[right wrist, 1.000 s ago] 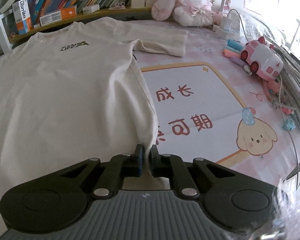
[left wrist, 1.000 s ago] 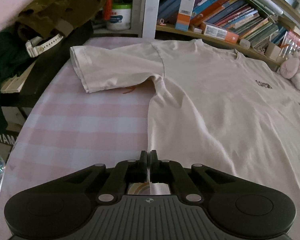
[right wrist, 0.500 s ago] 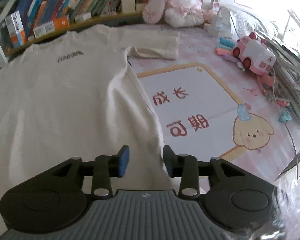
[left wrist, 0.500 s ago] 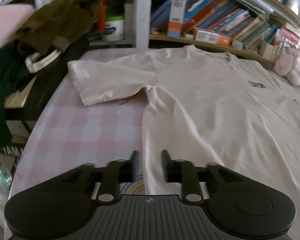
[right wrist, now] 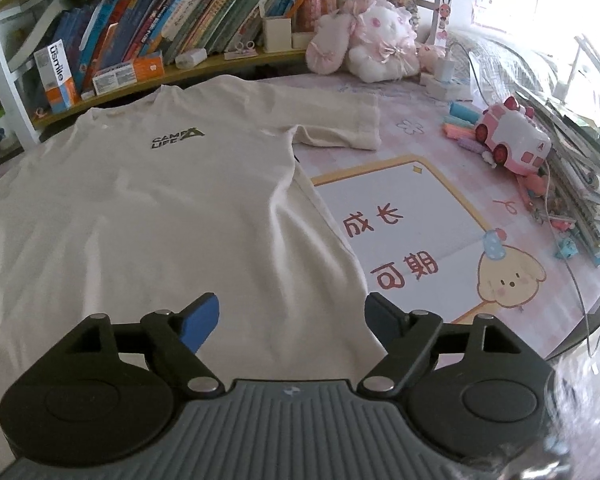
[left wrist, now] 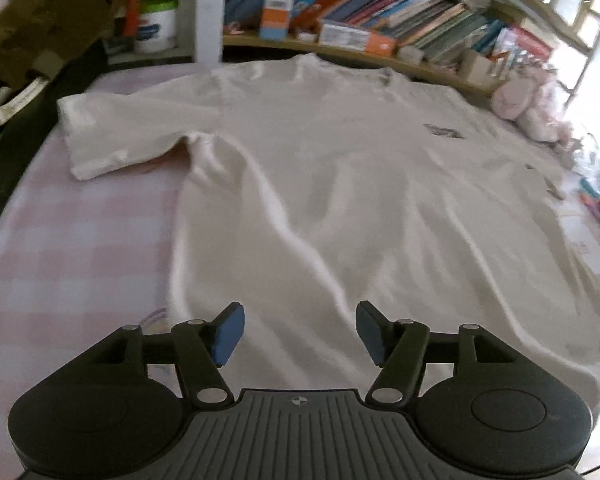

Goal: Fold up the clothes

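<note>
- Jaws on our left gripper (left wrist: 296, 330) stand spread, having just been opening; nothing is pinched, and the cream T-shirt (left wrist: 340, 208) lies below and ahead of them.
- Our right gripper (right wrist: 292, 326) shows the same: jaws spread wide after just opening, blue pads (right wrist: 200, 322) clear of the cloth.
- We see the T-shirt flat on the counter (right wrist: 416, 120), front up, its hem nearest the jaws and its collar farthest.
- One sleeve (left wrist: 112, 140) lies ahead and left of our left jaws.
- Beyond our right jaws, to the right, a printed mat (right wrist: 400, 208) sits beside the shirt's edge, with a pink toy car (right wrist: 512, 140) farther off.
</note>
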`<action>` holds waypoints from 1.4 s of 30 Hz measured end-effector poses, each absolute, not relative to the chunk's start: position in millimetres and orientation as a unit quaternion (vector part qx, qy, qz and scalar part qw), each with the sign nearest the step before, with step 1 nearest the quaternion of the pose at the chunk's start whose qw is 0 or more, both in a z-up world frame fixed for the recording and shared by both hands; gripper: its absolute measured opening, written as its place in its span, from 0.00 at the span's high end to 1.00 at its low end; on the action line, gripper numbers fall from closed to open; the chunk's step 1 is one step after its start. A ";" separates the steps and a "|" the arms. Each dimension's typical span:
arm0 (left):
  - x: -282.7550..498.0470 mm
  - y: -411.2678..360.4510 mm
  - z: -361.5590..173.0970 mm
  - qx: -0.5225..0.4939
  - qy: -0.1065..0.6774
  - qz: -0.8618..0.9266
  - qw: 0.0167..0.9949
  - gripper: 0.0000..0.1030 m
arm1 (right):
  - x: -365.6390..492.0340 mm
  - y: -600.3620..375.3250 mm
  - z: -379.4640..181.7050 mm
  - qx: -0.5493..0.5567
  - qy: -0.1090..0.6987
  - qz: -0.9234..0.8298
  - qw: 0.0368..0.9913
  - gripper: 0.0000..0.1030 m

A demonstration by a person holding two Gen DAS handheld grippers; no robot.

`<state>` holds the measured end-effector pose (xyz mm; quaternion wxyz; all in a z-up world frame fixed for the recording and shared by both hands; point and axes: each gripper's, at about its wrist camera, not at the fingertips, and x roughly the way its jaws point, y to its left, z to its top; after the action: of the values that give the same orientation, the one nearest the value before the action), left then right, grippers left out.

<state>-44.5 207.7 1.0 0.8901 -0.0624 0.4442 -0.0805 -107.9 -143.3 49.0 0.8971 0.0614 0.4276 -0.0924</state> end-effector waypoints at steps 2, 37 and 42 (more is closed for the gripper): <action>-49.8 202.2 4.4 -0.055 0.432 -0.085 0.896 0.39 | -108.6 -143.0 50.5 0.057 0.429 -0.092 0.897 0.23; -31.5 1.7 33.8 -0.026 0.429 0.042 0.902 0.22 | 36.2 -340.1 -2.6 0.158 0.444 0.040 0.881 0.40; -29.3 -8.2 34.7 -0.024 0.438 0.054 0.897 0.22 | 50.0 -355.1 -9.0 0.174 0.448 0.042 0.876 0.41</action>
<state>-29.3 -8.2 34.7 0.8973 -0.0238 0.4375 0.0542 50.0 -355.1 -9.0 0.8762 0.1737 0.4477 0.0416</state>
